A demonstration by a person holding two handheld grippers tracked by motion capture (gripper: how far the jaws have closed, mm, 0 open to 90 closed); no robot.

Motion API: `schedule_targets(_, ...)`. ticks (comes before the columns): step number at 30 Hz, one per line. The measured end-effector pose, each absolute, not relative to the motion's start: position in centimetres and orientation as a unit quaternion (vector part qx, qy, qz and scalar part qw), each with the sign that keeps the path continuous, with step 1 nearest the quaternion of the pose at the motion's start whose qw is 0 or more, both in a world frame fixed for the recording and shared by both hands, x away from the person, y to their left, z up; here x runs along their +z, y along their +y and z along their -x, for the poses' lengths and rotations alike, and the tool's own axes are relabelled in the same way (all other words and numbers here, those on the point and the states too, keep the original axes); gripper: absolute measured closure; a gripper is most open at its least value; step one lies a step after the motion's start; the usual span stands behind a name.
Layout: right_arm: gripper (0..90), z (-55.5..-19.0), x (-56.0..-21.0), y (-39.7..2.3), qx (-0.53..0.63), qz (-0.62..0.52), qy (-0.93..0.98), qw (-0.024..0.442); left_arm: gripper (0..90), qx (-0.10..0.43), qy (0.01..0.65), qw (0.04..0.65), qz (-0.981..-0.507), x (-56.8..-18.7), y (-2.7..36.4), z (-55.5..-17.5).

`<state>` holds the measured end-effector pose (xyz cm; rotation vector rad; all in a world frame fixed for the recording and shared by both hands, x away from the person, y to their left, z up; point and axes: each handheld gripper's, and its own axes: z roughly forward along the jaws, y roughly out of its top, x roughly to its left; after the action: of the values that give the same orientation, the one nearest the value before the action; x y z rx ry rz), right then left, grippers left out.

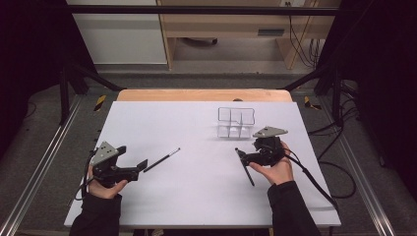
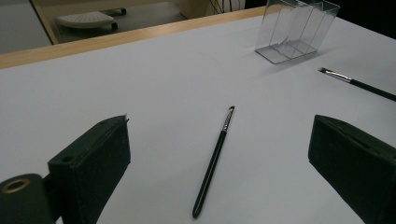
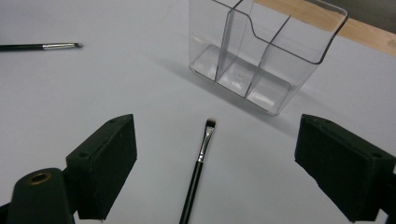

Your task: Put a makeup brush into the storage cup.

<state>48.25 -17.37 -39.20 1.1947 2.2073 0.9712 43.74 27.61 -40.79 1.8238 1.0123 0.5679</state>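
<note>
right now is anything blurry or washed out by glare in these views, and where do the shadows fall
High view: sharp on the white table, dark beyond its edges, no glare. Left gripper view: the brush is crisp, the near fingers slightly soft. Right gripper view: the clear organizer shows faint reflections and throws a soft shadow toward the camera; its brush is sharp.

Clear glossy plastic organizer (image 3: 261,60), matt white table (image 1: 196,196)

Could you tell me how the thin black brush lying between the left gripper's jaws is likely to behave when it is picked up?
The brush looks slim and rigid, so it should stay straight. Its round, glossy handle may roll or slip on the smooth white table. It lies flat, so the open left gripper must close low; the bristle tip is probably delicate.
</note>
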Motion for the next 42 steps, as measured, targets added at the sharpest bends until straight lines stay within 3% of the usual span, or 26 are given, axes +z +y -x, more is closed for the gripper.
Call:
schedule_targets(25, 19.4, -49.6, -42.0, -15.7, 0.294, -0.432, 0.829, 0.199, 5.2, 0.232, 0.410, 0.468, -0.748, -40.9, 27.4, -43.7)
schedule_targets(42, 33.1, -50.1, -43.4, -15.0, 0.263, -0.436, 0.842, 0.178, 5.6, 0.232, 0.408, 0.468, -0.749, -40.9, 27.3, -43.7)
